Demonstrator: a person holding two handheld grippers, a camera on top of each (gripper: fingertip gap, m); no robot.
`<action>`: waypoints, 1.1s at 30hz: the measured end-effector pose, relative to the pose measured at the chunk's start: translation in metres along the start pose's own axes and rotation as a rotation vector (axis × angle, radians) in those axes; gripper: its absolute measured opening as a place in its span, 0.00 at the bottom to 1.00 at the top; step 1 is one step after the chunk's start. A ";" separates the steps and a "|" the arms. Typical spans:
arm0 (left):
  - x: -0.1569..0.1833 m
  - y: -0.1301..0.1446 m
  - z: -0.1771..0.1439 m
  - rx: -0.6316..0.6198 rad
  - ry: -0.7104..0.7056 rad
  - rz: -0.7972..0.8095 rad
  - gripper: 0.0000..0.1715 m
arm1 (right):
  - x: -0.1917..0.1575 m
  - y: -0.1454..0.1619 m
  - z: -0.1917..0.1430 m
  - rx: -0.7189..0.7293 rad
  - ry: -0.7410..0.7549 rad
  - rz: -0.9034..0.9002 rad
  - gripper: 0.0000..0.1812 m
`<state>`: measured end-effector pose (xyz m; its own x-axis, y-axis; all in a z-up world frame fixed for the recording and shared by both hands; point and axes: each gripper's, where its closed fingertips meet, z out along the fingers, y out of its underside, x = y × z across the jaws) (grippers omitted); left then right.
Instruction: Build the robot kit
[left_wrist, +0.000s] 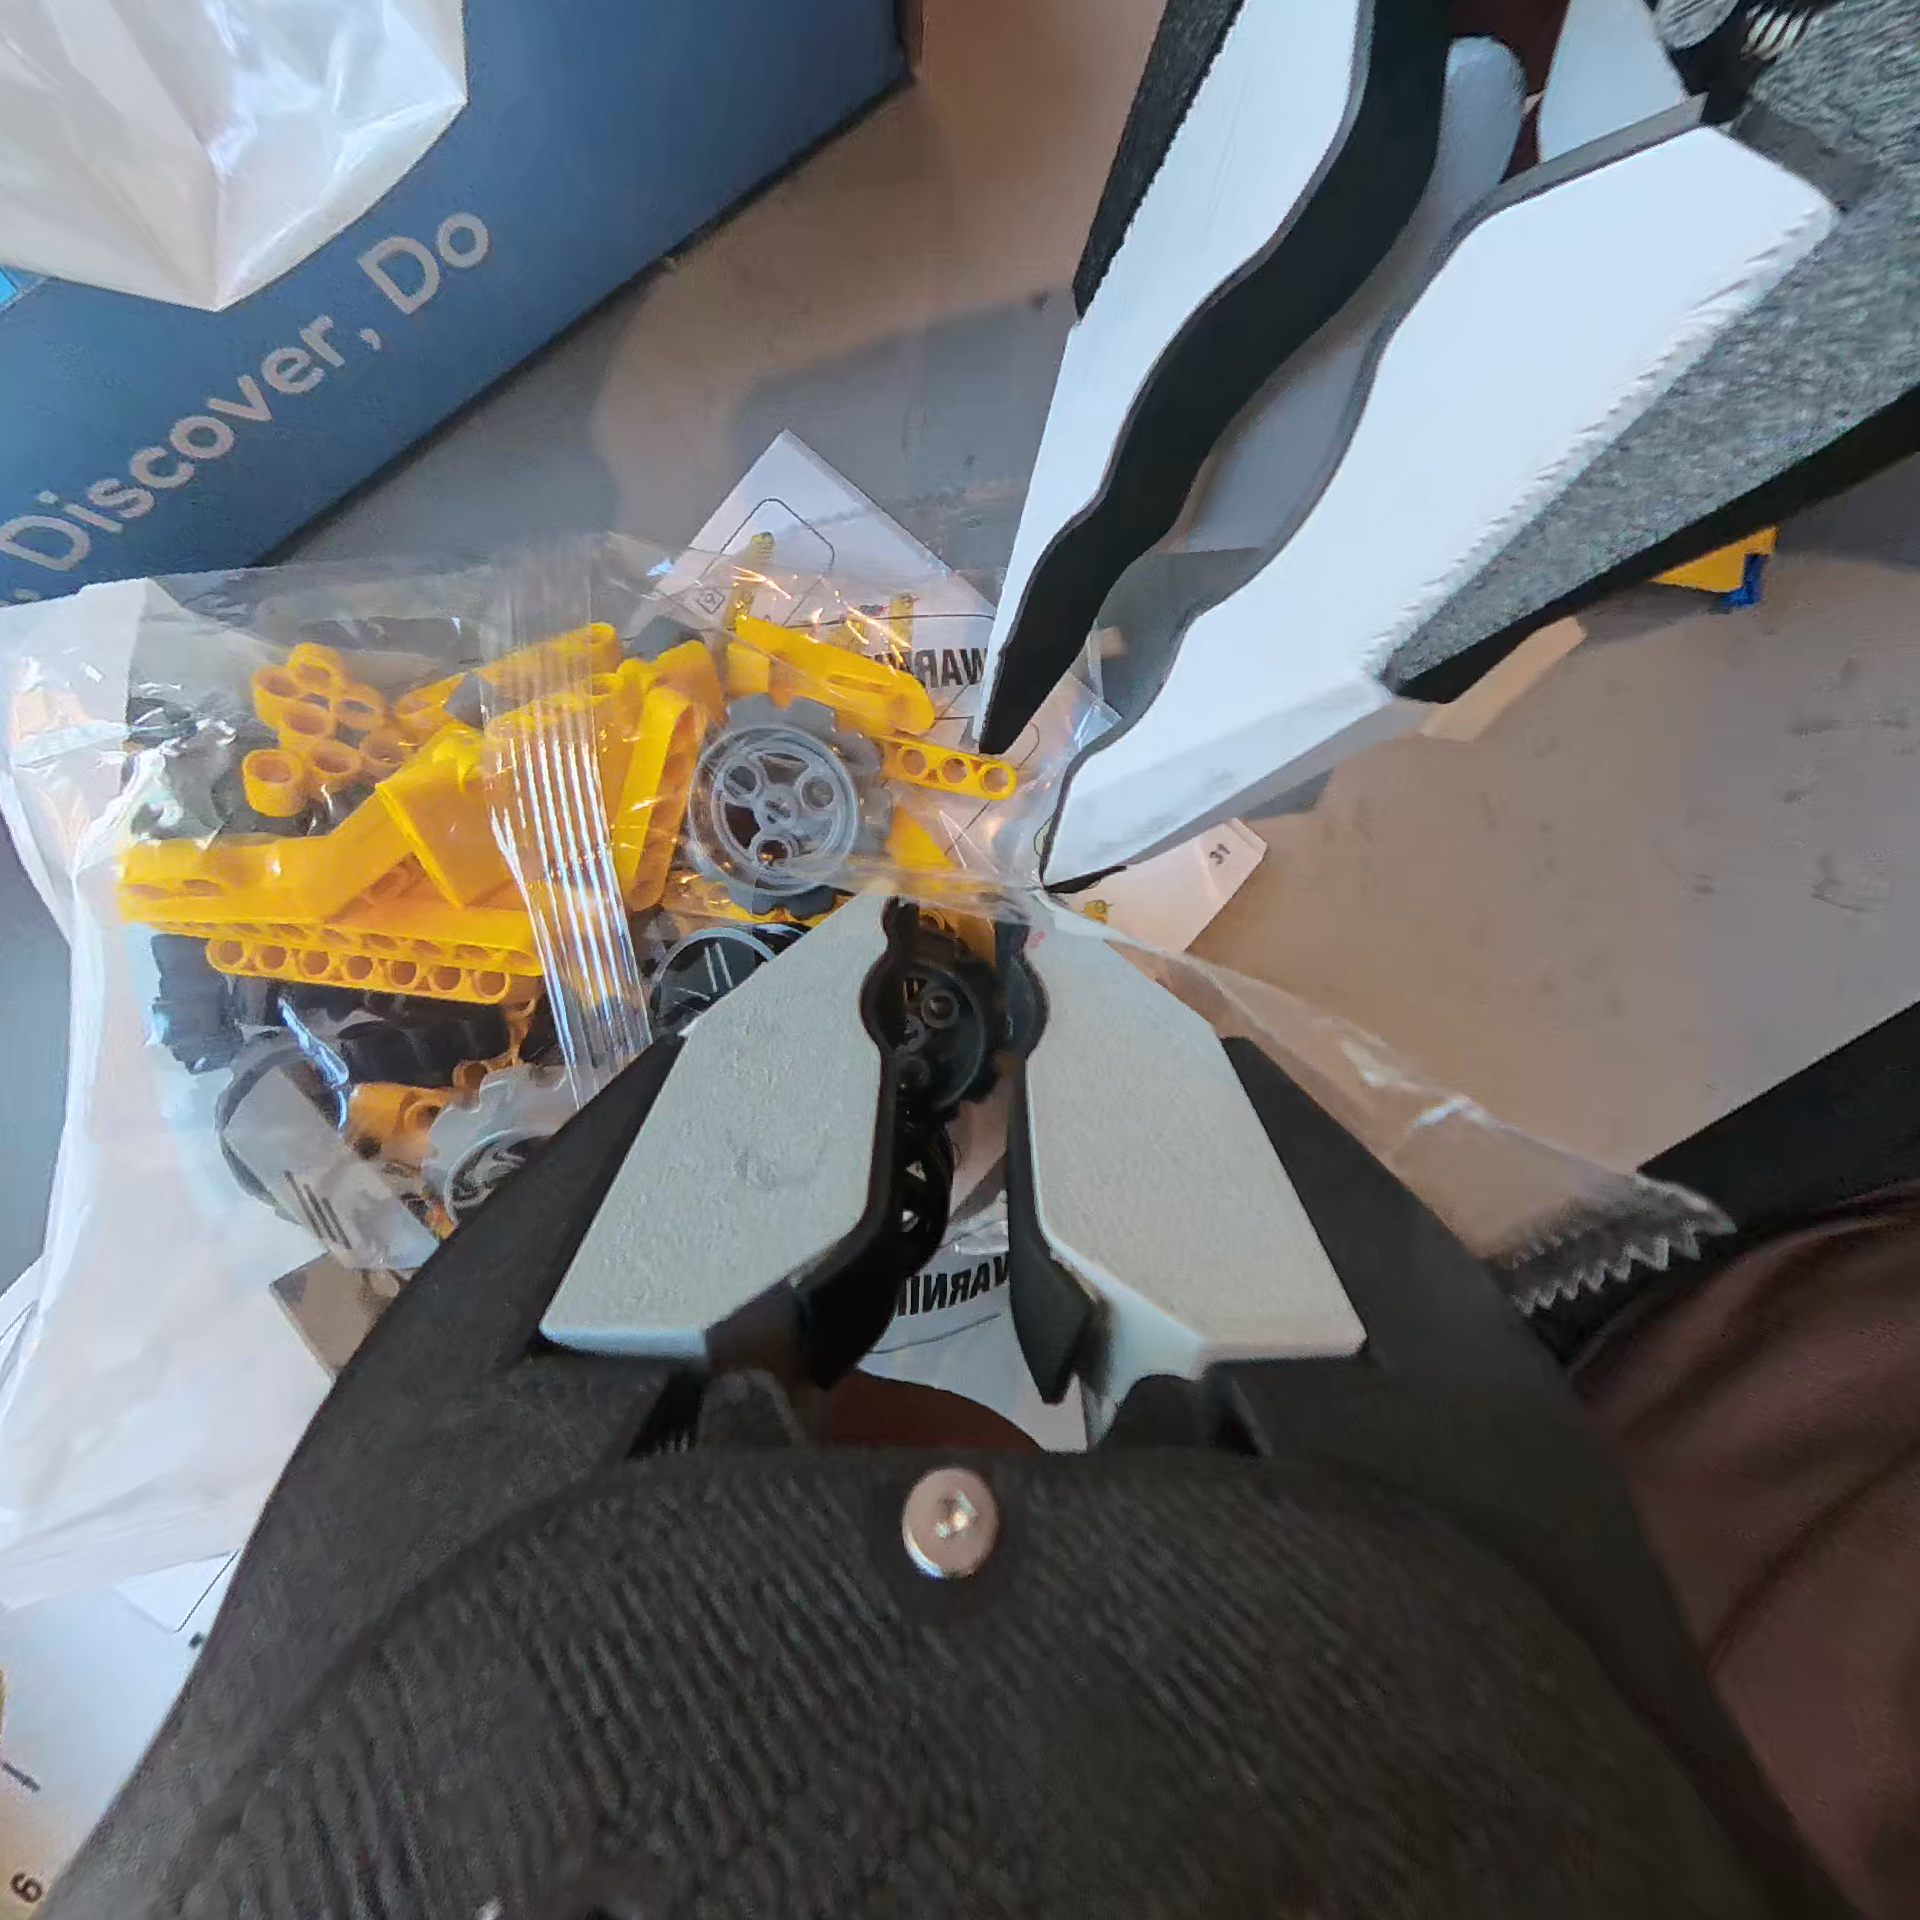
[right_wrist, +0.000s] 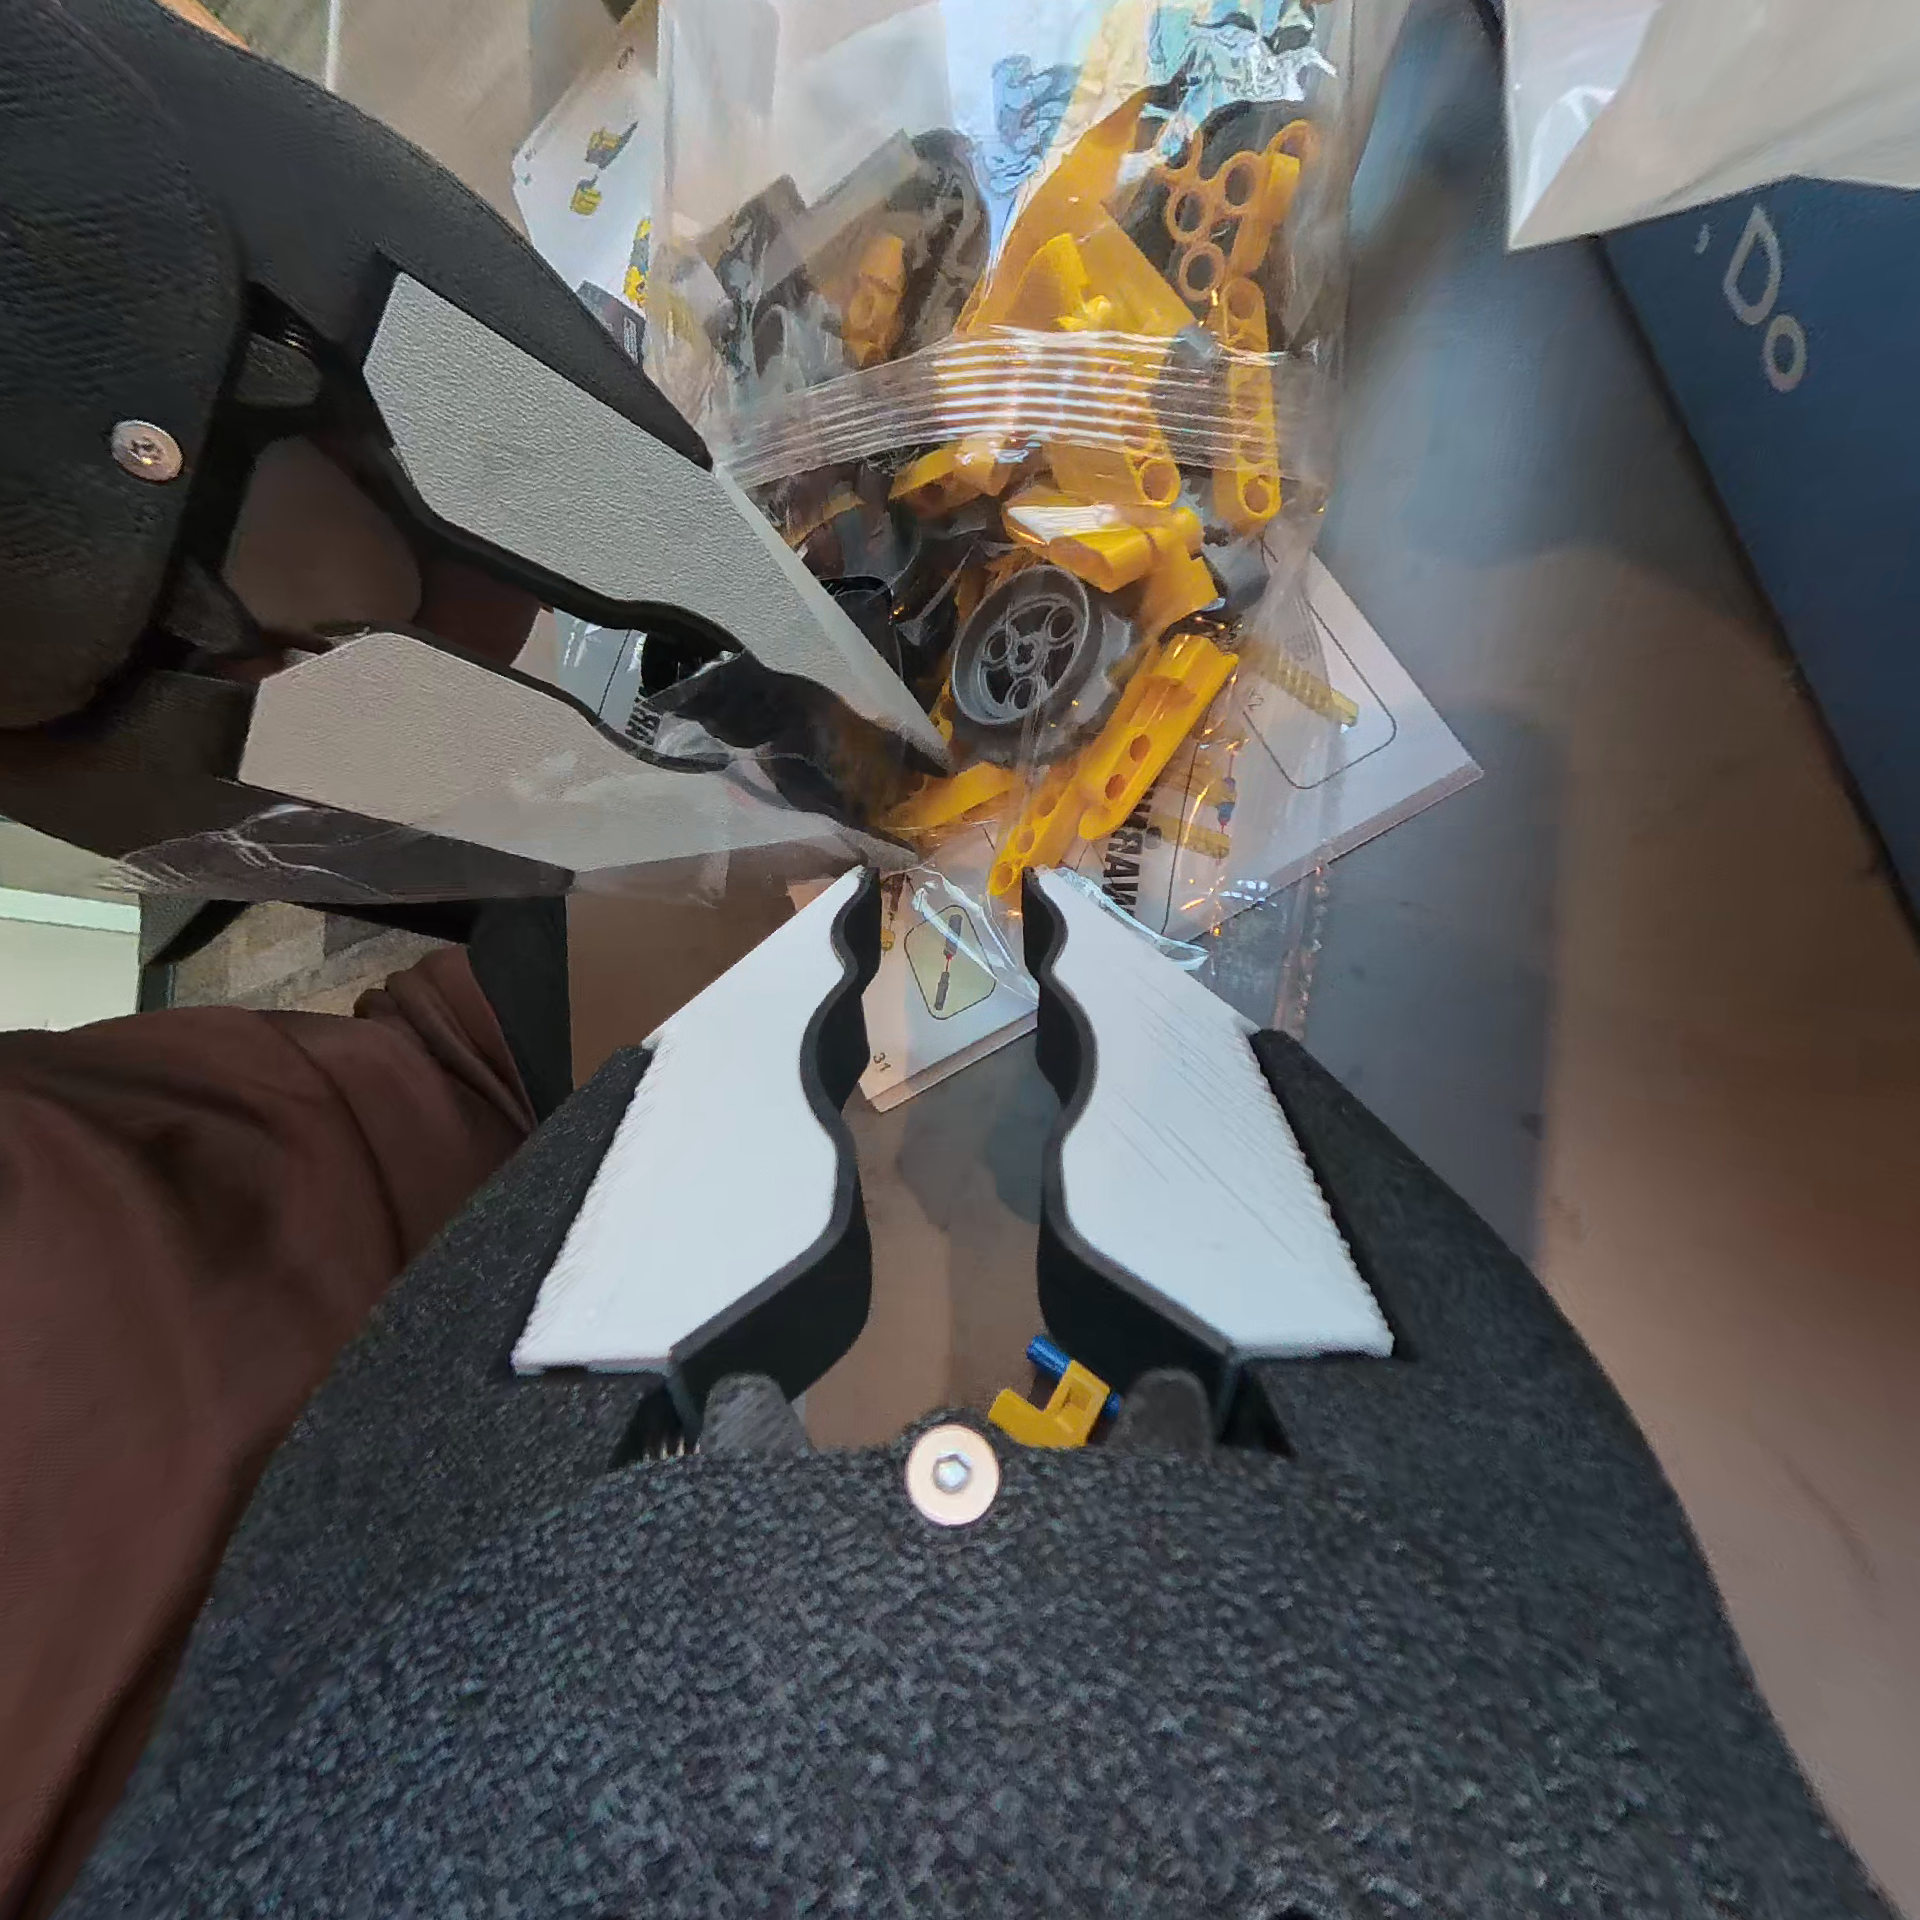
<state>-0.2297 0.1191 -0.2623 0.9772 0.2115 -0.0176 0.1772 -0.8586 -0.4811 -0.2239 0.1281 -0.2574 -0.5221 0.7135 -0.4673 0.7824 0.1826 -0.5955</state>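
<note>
Bag: we see a clear plastic bag (left_wrist: 436, 831) of yellow, grey and black building parts lying on the brown table (left_wrist: 1558, 935), partly over a printed leaflet (right_wrist: 1382, 769).
Long axis: in the left wrist view the bag runs left to right, its crimped end pointing right toward both grippers.
Left gripper: our left gripper (left_wrist: 951, 914), with grey fingers, has its tips nearly together, pinching the bag's edge film; a black gear shows in the gap behind them.
Right gripper: our right gripper (right_wrist: 943, 883), with white fingers, stands parted, the tips at the bag's corner over the leaflet; we cannot tell whether they touch the film.
Surroundings: a blue box (left_wrist: 312, 343) lies beyond the bag; a small yellow and blue piece (right_wrist: 1055, 1403) sits under the right gripper.
</note>
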 end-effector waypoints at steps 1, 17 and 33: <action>0.000 0.001 0.000 -0.010 0.000 -0.003 0.07 | 0.000 0.000 0.000 0.001 -0.004 0.005 0.15; -0.014 0.010 0.000 -0.066 -0.149 0.186 0.04 | 0.005 -0.016 -0.027 0.078 0.045 0.015 0.18; -0.015 -0.011 -0.042 0.025 -0.282 0.381 0.02 | 0.015 -0.024 -0.051 0.131 0.112 0.003 0.18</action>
<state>-0.2417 0.1060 -0.2202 0.9015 0.0053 -0.4328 -0.1941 -0.8889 -0.4150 -0.2334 0.1689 -0.2165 -0.4731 0.7861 -0.3977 0.7291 0.0960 -0.6776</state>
